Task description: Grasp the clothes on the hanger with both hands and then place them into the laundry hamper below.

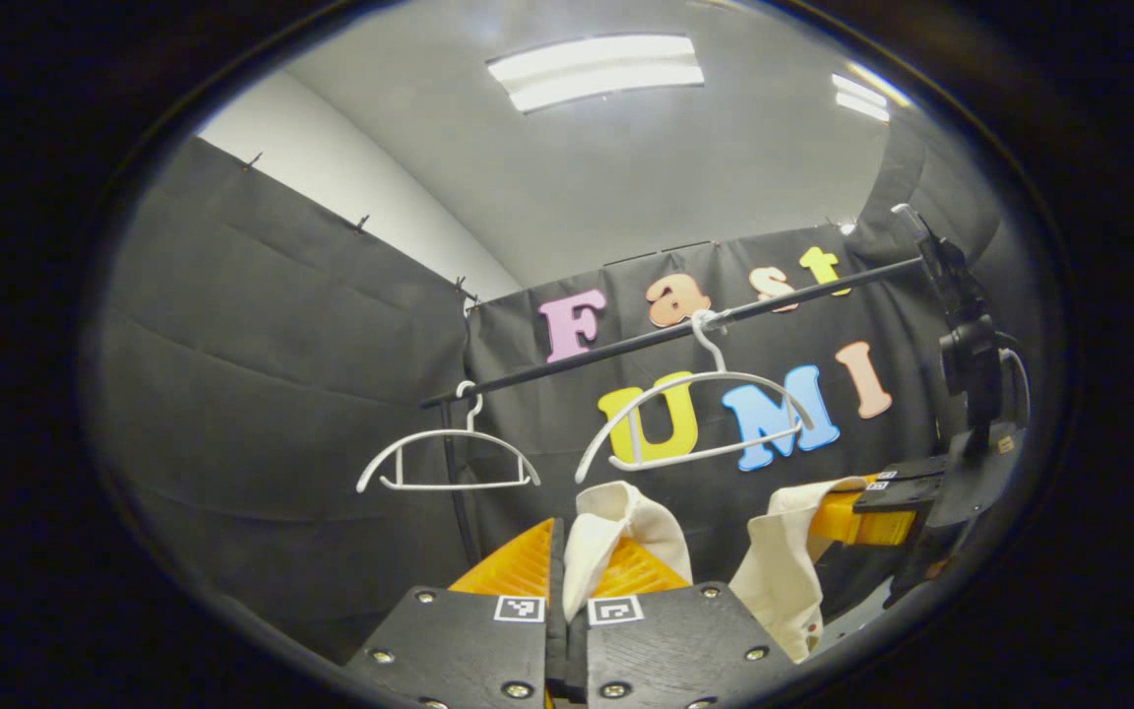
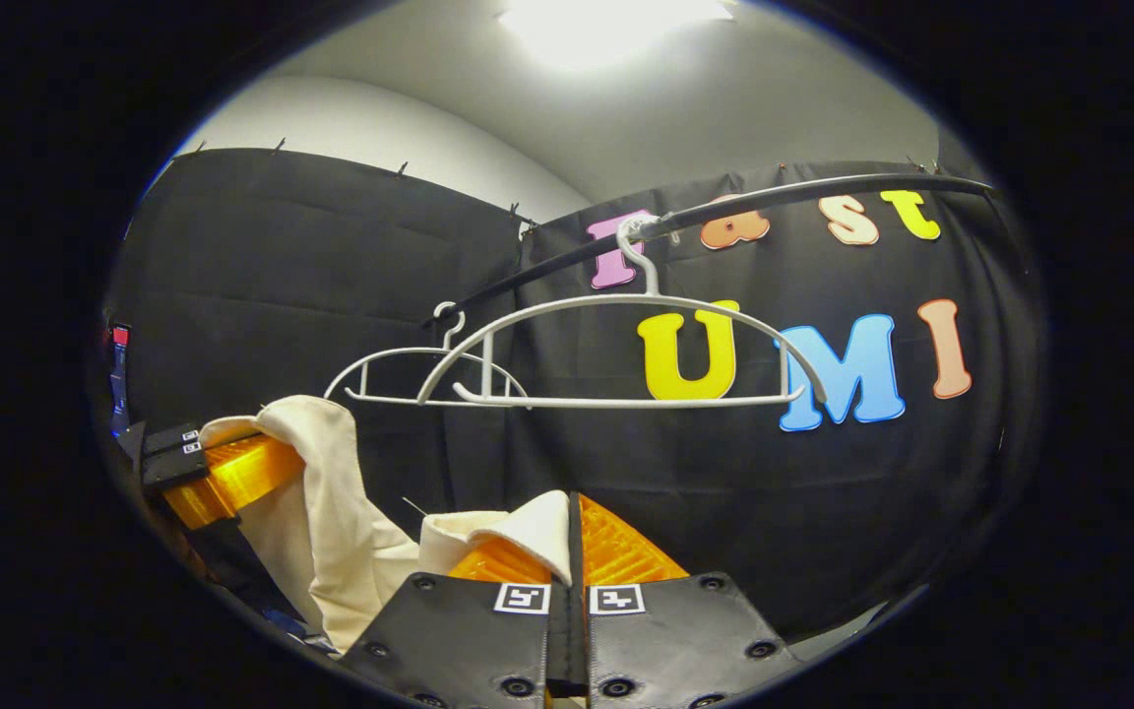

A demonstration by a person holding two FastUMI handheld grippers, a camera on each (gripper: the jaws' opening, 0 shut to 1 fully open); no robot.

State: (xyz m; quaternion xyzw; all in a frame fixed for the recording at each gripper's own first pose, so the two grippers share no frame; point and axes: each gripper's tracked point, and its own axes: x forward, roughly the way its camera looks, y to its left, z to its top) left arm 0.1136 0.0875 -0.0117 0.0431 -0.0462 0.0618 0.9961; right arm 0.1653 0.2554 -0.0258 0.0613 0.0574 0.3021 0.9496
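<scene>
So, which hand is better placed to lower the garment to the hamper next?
Neither clearly: the left tongs and the right tongs each pinch the cream garment, already off the white hanger. Both should lower together. I cannot see the hamper, so I cannot tell which is nearer.

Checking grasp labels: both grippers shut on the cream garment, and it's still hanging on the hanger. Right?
Not quite. Both grippers, left and right, are shut on the cream garment, but both hangers on the rail hang bare in the right gripper view.
</scene>
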